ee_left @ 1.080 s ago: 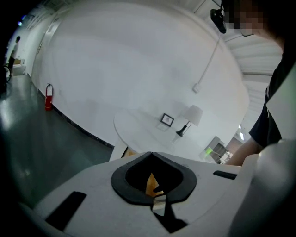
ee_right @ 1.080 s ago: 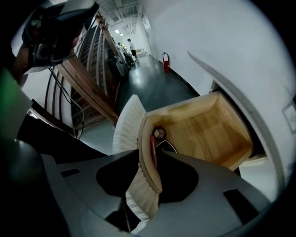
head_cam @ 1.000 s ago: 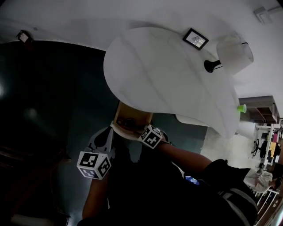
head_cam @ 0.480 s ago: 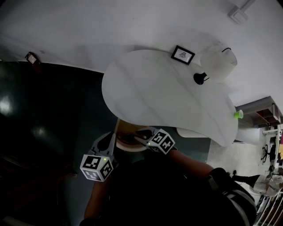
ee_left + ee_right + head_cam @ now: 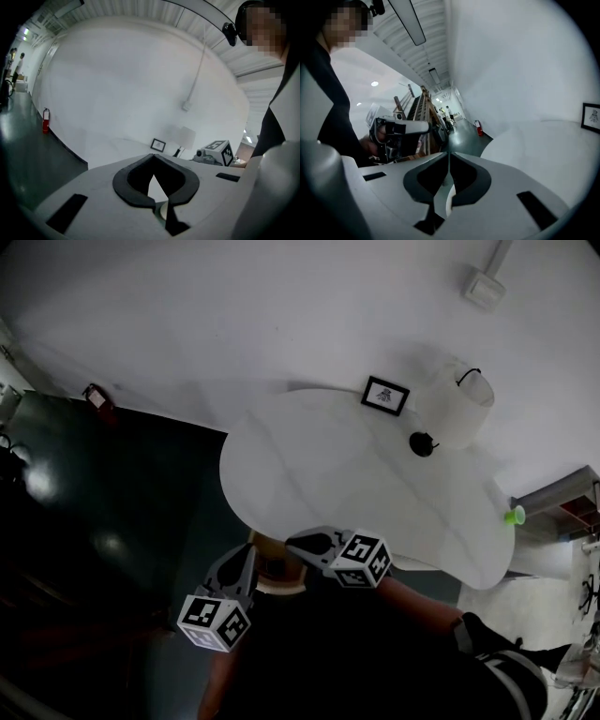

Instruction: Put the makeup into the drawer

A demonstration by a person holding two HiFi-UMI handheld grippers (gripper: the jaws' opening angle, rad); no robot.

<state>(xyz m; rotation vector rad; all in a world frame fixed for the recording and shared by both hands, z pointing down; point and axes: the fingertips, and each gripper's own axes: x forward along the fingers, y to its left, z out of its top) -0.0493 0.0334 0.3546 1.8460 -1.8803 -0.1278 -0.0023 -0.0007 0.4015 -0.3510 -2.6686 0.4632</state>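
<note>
Hovering at table (image 5: pixel 356 474) edge, floor (image 5: pixel 122 484) leftward: left tool (image 5: pixel 152 157) closed, right tool (image 5: pixel 449 154) just closed, both empty.

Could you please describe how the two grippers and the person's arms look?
Both the left gripper and the right gripper have light grey bodies, black pads lining the jaws, and a white cube with black square markers at the rear. The person wears dark clothing.
</note>
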